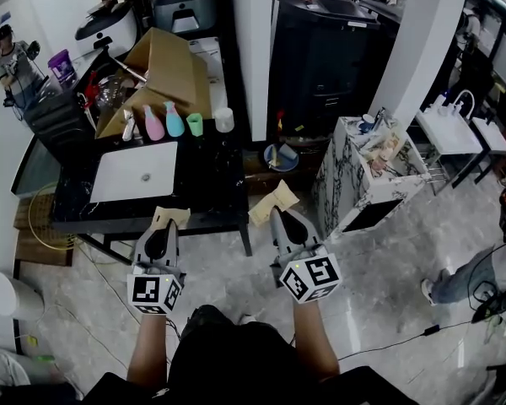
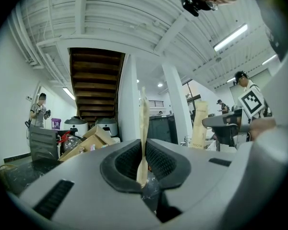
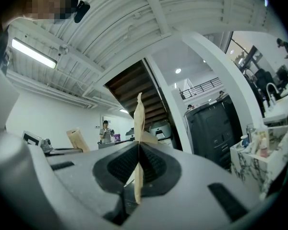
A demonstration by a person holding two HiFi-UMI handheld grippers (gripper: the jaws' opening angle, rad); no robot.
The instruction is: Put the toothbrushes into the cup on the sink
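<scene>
The left gripper (image 2: 143,163) is clamped on a flat tan paper packet (image 2: 143,128), which shows edge-on between ribbed black pads. The right gripper (image 3: 138,166) is pinched the same way on a second tan paper packet (image 3: 138,128). In the head view both sit low at centre frame, near the front edge of the glossy black tabletop (image 1: 207,184). Sunk in it is a white rectangular sink (image 1: 135,171). Beyond the sink, toward the upper left, stand a pink plastic bottle (image 1: 154,124), a teal bottle (image 1: 174,120), a small green cup (image 1: 195,125) and a white cup (image 1: 224,120). An open brown cardboard box (image 1: 164,66) is behind them. A marble-patterned cabinet (image 1: 354,184) stands at right.
</scene>
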